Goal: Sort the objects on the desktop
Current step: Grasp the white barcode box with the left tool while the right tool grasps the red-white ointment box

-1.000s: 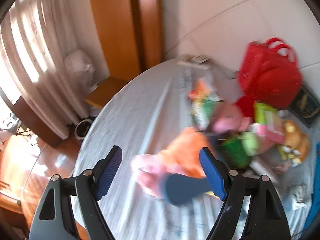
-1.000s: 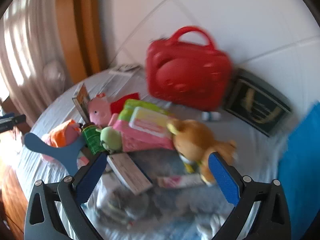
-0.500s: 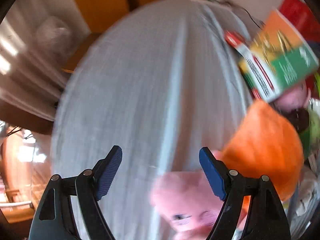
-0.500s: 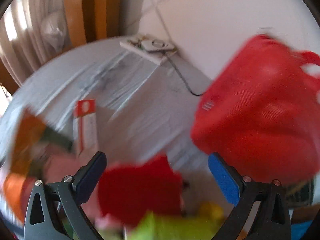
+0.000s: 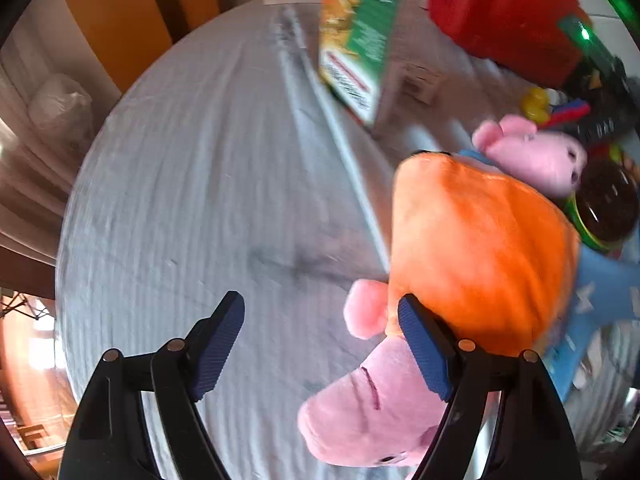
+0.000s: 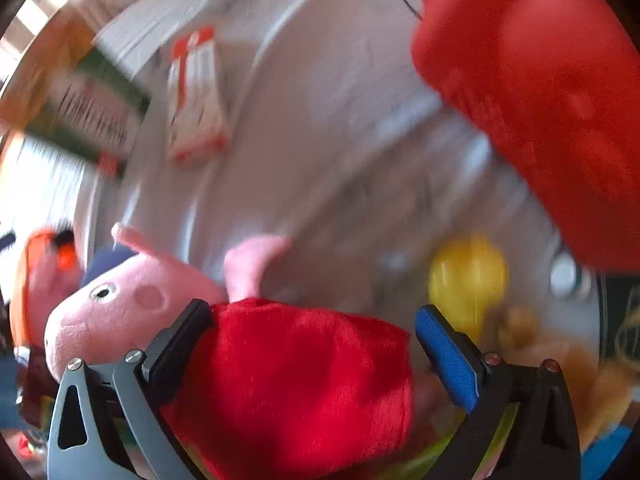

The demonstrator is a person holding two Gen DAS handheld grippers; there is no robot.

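In the left wrist view my left gripper point(image 5: 322, 328) is open and empty over the grey tablecloth point(image 5: 192, 184). Its right finger point(image 5: 424, 356) touches a pink pig plush in an orange dress point(image 5: 476, 256), which lies just right of the jaws. In the right wrist view my right gripper point(image 6: 312, 332) is open, its jaws on either side of the red dress of a second pink pig plush point(image 6: 288, 376). That plush's head point(image 6: 120, 300) points left. The same plush's head also shows in the left wrist view point(image 5: 532, 152).
A red handbag point(image 6: 536, 92) stands at the back right, also in the left wrist view point(image 5: 508, 12). An orange-green booklet point(image 5: 356, 36), a white-red box point(image 6: 196, 92), a yellow ball point(image 6: 468, 276), a dark jar lid point(image 5: 608, 204) and a blue sheet point(image 5: 600, 292) lie around.
Both grippers dropped lower and closer to the plush toys. The right gripper now straddles the red-dressed pig; the left one has come up against the orange-dressed pig.
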